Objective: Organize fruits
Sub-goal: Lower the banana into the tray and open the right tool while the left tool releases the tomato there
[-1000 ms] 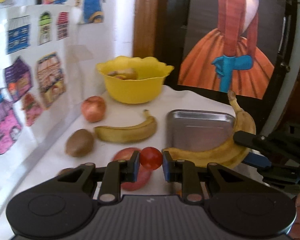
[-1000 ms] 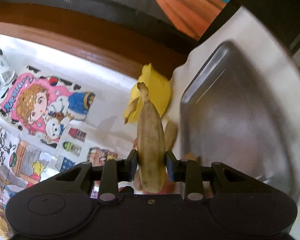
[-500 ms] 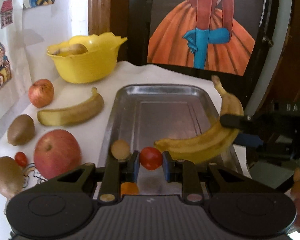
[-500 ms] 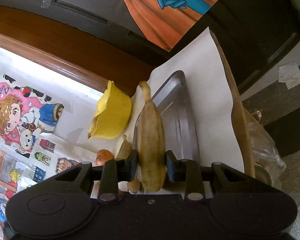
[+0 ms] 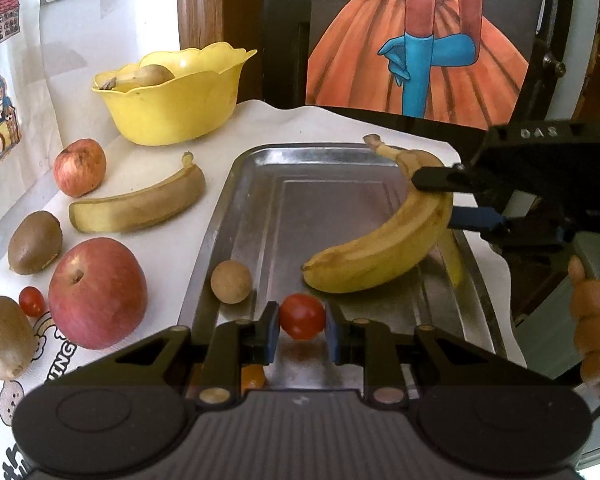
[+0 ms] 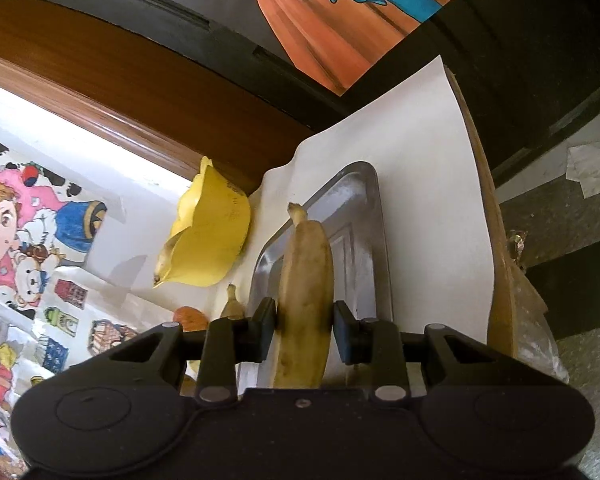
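My left gripper is shut on a red cherry tomato, held low over the near end of the steel tray. My right gripper is shut on a yellow banana. In the left wrist view that banana hangs over the right side of the tray, its lower tip close to the tray floor, held by the right gripper. A small round brown fruit lies in the tray. An orange fruit shows partly behind my left finger.
On the white cloth left of the tray lie a second banana, two apples, two kiwis and another cherry tomato. A yellow bowl with a fruit inside stands at the back. The table edge is right of the tray.
My left gripper moved right from over the cloth to over the tray with the tomato. My right gripper brought the banana lower and further over the tray.
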Tool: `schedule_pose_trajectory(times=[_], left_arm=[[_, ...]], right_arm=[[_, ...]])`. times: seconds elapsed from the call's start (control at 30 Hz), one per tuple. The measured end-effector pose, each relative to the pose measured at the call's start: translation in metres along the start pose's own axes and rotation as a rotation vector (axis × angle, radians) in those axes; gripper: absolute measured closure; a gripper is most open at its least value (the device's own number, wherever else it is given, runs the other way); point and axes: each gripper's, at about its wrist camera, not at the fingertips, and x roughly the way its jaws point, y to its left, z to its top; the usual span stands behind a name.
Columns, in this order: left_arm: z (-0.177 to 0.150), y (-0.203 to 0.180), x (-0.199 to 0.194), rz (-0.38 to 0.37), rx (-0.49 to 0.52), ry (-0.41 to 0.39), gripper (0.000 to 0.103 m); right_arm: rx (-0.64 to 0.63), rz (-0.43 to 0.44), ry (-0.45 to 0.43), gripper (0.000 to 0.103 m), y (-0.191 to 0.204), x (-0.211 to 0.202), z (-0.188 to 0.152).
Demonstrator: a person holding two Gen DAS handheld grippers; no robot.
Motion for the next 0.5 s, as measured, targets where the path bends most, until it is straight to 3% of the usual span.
schedule_pose_trajectory(times=[0.13, 0.33, 0.5], left_arm=[[0.0, -0.001, 0.003, 0.017, -0.006, 0.008, 0.076], [0.002, -0.003, 0.003, 0.029, -0.007, 0.006, 0.076], [0.005, 0.0, -0.003, 0.021, -0.02, -0.012, 0.067]], right_arm=[[-0.054, -0.053, 0.019, 0.064, 0.006, 0.008, 0.003], [-0.117, -0.099, 0.027, 0.05, 0.013, 0.01, 0.003], [-0.133, -0.087, 0.03, 0.034, 0.019, 0.006, 0.003]])
